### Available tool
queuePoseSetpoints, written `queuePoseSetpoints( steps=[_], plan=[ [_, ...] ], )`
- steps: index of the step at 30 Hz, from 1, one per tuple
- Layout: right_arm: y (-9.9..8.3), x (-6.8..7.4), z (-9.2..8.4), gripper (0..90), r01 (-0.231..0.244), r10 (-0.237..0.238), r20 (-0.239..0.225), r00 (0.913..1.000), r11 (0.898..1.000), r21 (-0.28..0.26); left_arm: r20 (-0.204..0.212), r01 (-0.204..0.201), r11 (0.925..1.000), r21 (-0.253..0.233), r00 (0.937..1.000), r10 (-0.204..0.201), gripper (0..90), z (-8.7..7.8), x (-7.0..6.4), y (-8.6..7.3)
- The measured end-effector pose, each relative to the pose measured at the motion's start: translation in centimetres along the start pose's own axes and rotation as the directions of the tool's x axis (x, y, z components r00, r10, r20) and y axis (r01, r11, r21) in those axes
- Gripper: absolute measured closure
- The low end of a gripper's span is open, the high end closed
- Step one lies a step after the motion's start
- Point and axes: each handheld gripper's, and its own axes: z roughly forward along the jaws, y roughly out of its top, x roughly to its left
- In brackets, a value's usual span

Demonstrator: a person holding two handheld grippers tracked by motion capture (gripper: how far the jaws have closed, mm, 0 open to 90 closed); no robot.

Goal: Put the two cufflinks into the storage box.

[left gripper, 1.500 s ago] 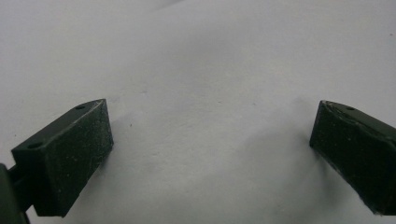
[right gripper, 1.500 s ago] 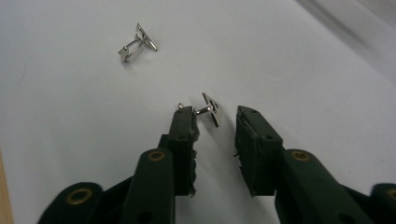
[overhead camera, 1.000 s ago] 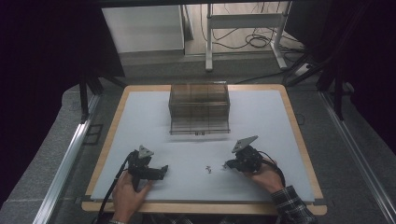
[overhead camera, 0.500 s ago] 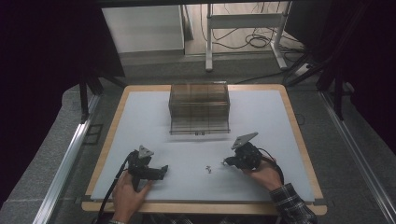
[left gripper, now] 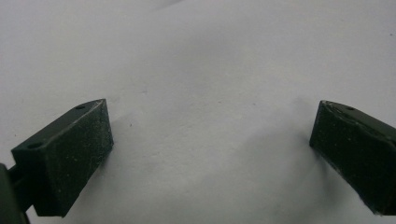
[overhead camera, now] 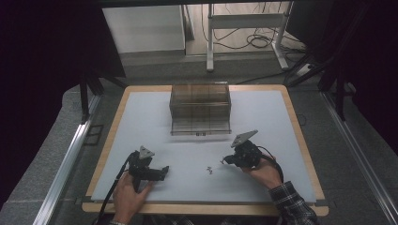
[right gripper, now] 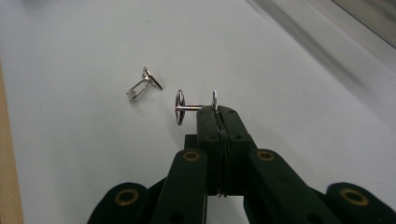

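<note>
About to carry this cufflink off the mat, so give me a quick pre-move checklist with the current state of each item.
1. Right gripper shut on the held cufflink: ok, jaws pinch its toggle end.
2. Grip depth: not ok, only the jaw tips hold it; the disc end sticks out sideways.
3. Second cufflink apart from the held one: ok.
4. Left gripper open with nothing between its jaws: ok.
5. Clear organizer box open to receive it: cannot tell.
6. Mat between right gripper and box unobstructed: ok.

You've got a wood-edged table [overhead camera: 300, 136] with a white mat [overhead camera: 263, 117] on it. A clear rack [overhead camera: 200, 108] sits toward the back, one small metal cufflink [overhead camera: 209, 169] up front.
</note>
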Motion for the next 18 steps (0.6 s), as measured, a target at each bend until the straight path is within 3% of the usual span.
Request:
queuePoseSetpoints(
  steps=[18],
  plan=[
    [1.1, -0.3, 0.4, 88.4, 0.01, -0.01, -0.006, 0.9999, 1.0, -0.004, 0.0, 0.001, 1.0, 0.0, 1.0, -0.001, 0.0, 0.0, 0.0, 0.0]
  ],
)
